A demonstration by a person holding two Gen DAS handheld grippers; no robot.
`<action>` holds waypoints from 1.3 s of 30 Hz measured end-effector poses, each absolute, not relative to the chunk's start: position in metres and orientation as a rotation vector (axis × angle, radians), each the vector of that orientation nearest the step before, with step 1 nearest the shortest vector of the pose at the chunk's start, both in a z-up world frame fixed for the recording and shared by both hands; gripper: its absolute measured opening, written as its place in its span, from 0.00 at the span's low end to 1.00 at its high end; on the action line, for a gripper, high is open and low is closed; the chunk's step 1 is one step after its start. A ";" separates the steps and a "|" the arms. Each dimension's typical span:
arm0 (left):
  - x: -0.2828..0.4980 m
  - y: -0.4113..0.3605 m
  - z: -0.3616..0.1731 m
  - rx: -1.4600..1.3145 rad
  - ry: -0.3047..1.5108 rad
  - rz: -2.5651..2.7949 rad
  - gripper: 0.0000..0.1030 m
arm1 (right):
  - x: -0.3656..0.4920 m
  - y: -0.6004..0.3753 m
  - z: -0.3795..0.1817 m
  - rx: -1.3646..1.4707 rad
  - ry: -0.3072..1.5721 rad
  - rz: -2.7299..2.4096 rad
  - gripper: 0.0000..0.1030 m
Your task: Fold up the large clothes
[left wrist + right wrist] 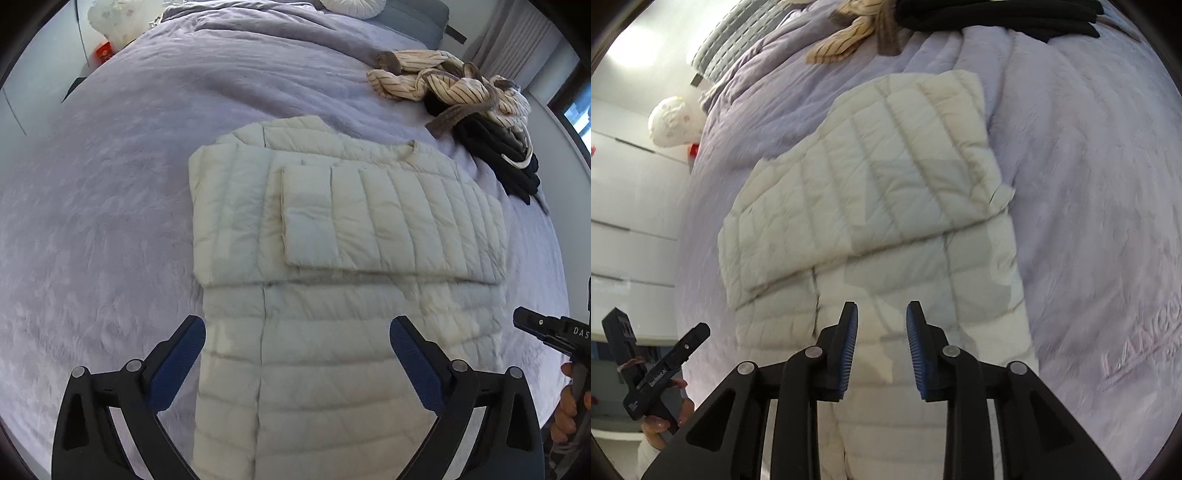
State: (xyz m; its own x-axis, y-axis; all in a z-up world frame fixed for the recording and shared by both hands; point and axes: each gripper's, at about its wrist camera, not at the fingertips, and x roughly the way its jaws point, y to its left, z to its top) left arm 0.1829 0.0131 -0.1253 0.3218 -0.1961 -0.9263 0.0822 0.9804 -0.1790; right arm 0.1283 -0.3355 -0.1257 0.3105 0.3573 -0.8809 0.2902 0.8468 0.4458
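A cream quilted puffer jacket (332, 229) lies flat on the lavender bed cover (110, 184), its sleeves folded across the chest. It also shows in the right wrist view (886, 206). My left gripper (297, 332) is wide open and empty, hovering over the jacket's lower body. My right gripper (881, 317) is partly open and empty, above the jacket's lower part. The right gripper's body shows at the left wrist view's right edge (554, 332). The left gripper's body shows at the right wrist view's lower left (661, 373).
A heap of striped cream and black clothes (472, 96) lies at the far right of the bed, also seen in the right wrist view (923, 22). Pillows (354, 7) lie at the head. White cabinets (628, 203) stand beside the bed.
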 end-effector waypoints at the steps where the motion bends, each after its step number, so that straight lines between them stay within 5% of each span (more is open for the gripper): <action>1: 0.179 0.012 -0.123 -0.110 1.237 -0.191 0.98 | 0.126 -0.333 -0.124 0.591 1.281 0.049 0.30; 4: 0.169 0.008 -0.115 -0.095 1.248 -0.196 0.98 | 0.115 -0.326 -0.113 0.570 1.285 0.052 0.33; 6: 0.162 0.007 -0.109 -0.089 1.254 -0.205 0.98 | 0.107 -0.322 -0.105 0.564 1.279 0.054 0.46; 8: 0.155 0.008 -0.104 -0.089 1.258 -0.208 0.99 | 0.097 -0.318 -0.097 0.552 1.269 0.057 0.79; 9: 0.151 0.008 -0.102 -0.086 1.256 -0.209 0.99 | 0.094 -0.316 -0.093 0.548 1.264 0.058 0.84; 39: 0.065 0.059 -0.173 0.020 1.523 -0.152 0.99 | 0.015 -0.325 -0.114 0.742 1.381 -0.016 0.87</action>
